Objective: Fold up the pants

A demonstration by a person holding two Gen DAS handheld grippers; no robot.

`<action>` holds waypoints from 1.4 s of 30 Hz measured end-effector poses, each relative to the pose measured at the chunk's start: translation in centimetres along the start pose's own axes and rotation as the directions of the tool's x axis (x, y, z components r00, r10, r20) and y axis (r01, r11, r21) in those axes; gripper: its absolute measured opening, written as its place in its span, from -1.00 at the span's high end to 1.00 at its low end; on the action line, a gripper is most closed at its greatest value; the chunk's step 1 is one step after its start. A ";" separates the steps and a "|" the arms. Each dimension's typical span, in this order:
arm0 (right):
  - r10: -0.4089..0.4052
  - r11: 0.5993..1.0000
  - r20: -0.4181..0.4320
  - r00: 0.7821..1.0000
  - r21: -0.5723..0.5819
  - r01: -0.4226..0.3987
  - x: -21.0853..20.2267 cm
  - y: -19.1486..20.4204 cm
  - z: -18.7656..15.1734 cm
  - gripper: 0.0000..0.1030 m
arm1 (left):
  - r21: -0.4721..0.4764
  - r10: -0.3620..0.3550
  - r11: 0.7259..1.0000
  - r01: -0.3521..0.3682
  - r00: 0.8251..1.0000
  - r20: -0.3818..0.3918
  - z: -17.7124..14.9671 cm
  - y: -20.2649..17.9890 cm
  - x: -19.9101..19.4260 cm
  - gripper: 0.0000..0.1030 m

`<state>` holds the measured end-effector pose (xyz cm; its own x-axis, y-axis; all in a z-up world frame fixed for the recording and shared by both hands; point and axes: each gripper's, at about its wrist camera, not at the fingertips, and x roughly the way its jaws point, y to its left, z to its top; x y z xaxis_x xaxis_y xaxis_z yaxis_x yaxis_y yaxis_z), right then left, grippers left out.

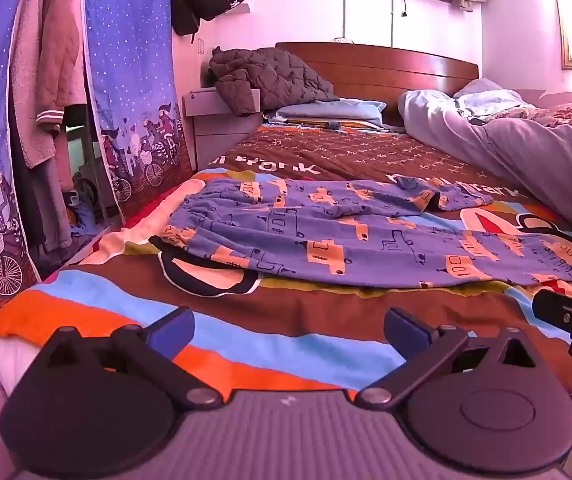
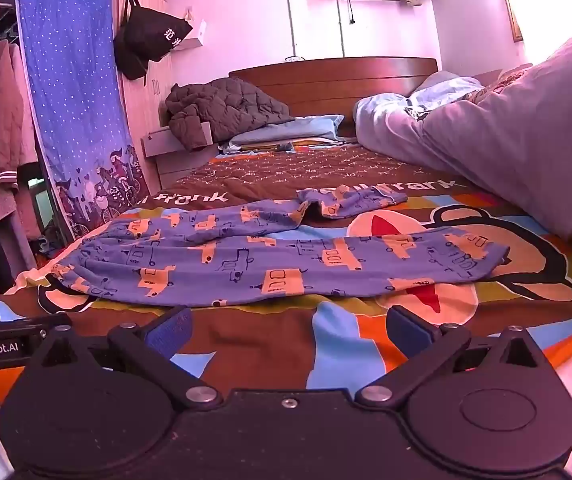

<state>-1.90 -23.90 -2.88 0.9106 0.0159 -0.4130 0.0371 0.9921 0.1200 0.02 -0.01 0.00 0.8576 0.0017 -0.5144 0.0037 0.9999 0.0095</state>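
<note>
Both tongs, left (image 1: pixel 288 330) and right (image 2: pixel 289 330), are spread wide and empty near the bed's (image 1: pixel 306 312) foot edge. The pants (image 2: pixel 270 252) lie flat crosswise ahead, waistband toward the left edge. I'd pinch waistband and cuff together, keeping fabric taut.

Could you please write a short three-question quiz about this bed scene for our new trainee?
1. True or false: the left gripper already grips the pants.
2. Which end of the pants lies toward the wardrobe curtain: A waistband, B leg cuffs?
3. What dark garment lies heaped by the headboard?

Key:
1. False; both it and the right gripper are open and empty, short of the pants.
2. A.
3. A quilted jacket.
</note>
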 end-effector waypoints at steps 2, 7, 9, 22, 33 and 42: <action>0.001 1.000 -0.003 1.000 0.002 -0.001 0.1 0.0 0.0 -0.99 | 0.004 0.001 1.000 -0.001 1.000 0.002 0.0 0.0 0.0 -1.00; 0.003 1.000 0.000 1.000 0.002 -0.003 0.1 0.0 0.0 -0.99 | 0.007 -0.001 1.000 0.001 1.000 0.002 0.1 0.2 0.3 -1.00; 0.005 1.000 0.000 1.000 0.002 -0.005 0.1 -0.1 0.0 -0.99 | 0.005 -0.001 1.000 0.001 1.000 0.002 0.1 0.4 0.5 -1.00; 0.000 1.000 -0.011 1.000 0.002 0.000 0.2 0.0 -0.1 -0.99 | 0.009 0.003 1.000 -0.003 1.000 0.006 -0.1 -0.1 0.1 -1.00; -0.001 1.000 -0.014 1.000 0.004 0.001 0.3 0.0 -0.1 -0.99 | -0.001 0.007 1.000 -0.007 1.000 0.002 -0.1 0.2 0.1 -1.00; 0.000 1.000 -0.017 1.000 0.004 0.001 0.3 0.1 0.1 -0.99 | -0.005 0.008 1.000 -0.008 1.000 0.001 -0.1 0.5 0.1 -1.00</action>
<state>-1.56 -23.80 -2.91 0.9034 0.0175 -0.4284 0.0395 0.9915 0.1238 0.03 0.49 -0.16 0.8581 0.0093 -0.5134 -0.0052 0.9999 0.0094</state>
